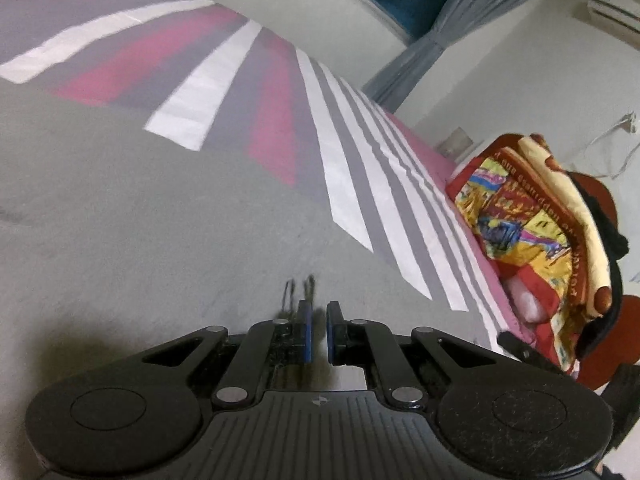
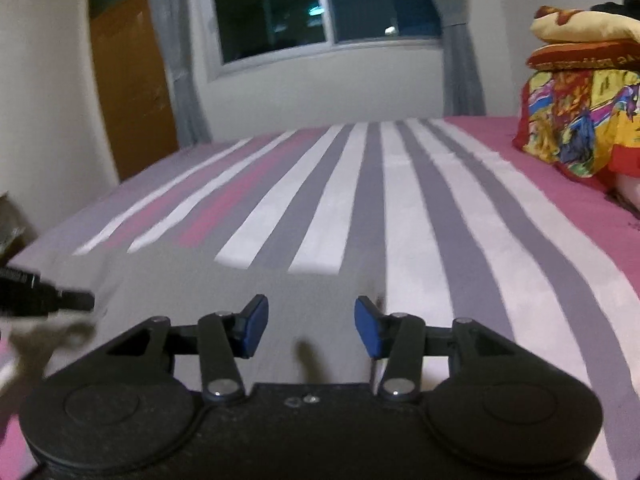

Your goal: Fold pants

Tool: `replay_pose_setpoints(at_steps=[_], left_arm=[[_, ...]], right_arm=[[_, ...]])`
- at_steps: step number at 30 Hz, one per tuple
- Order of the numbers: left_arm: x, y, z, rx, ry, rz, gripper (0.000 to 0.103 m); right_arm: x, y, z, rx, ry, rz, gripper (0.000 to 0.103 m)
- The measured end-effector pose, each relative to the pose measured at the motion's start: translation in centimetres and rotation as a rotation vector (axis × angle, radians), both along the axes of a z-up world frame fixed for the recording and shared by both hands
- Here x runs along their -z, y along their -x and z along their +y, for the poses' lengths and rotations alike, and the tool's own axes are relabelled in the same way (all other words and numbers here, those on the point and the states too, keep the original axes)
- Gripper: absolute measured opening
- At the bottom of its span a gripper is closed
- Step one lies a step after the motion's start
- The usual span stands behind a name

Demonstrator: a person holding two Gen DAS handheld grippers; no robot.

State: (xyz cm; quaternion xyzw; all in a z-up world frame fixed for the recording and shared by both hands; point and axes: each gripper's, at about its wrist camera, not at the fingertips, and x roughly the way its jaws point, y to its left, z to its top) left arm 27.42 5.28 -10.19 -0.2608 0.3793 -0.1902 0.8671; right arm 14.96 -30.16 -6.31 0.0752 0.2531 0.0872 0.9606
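Our grey pants [image 1: 140, 208] lie flat on the striped bed [image 2: 440, 200]. Our left claw [image 1: 318, 332] is pinched shut, maybe on a drawstring. Our right claw [image 2: 311, 330] is half open, holding nothing. We should pull slowly and keep edges lined up.

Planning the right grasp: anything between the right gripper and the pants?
Nothing visible. The right gripper hangs open just over the grey pants; the blanket pile sits well off to the side.
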Motion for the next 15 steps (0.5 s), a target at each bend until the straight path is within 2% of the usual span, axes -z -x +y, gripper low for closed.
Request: replay_pose_setpoints(at_steps=[3,5,6,8,10,12,14,15], left_arm=[[1.3,-1.4,-1.0,0.007,-0.061,0.035,0.006],[1.8,-1.5,-0.5,-0.002,-0.025,0.048,0.006],[1.5,-1.2,-0.2,-0.016,-0.021,0.046,0.006],[0.3,0.0,-0.2,-0.034,-0.052,-0.018,0.006],[-0.5,1.3,0.0,-0.030,0.012,-0.063,0.006],[-1.0,2.0,-0.5,-0.007,0.013,-0.080,0.006],[-0.6,2.4,-0.2,-0.018,0.003,-0.057,0.006],[0.1,2.3,0.3,-0.026,0.040,-0.012,0.006]], right_arm=[[1.4,-3.2,-0.2,0.039,-0.019,0.065,0.049],[3.6,-5.4,0.5,0.049,0.034,0.203,0.050],[4.5,-5.7,0.5,0.034,0.041,0.233,0.051],[4.1,-5.3,0.3,0.033,0.050,0.228,0.052],[2.5,-3.5,0.3,0.044,0.045,0.137,0.053],[1.6,-2.0,0.7,-0.010,-0.005,0.073,0.051],[1.5,-1.0,1.7,-0.047,0.014,0.048,0.051],[2.0,-0.9,2.1,-0.068,0.030,0.072,0.051]])
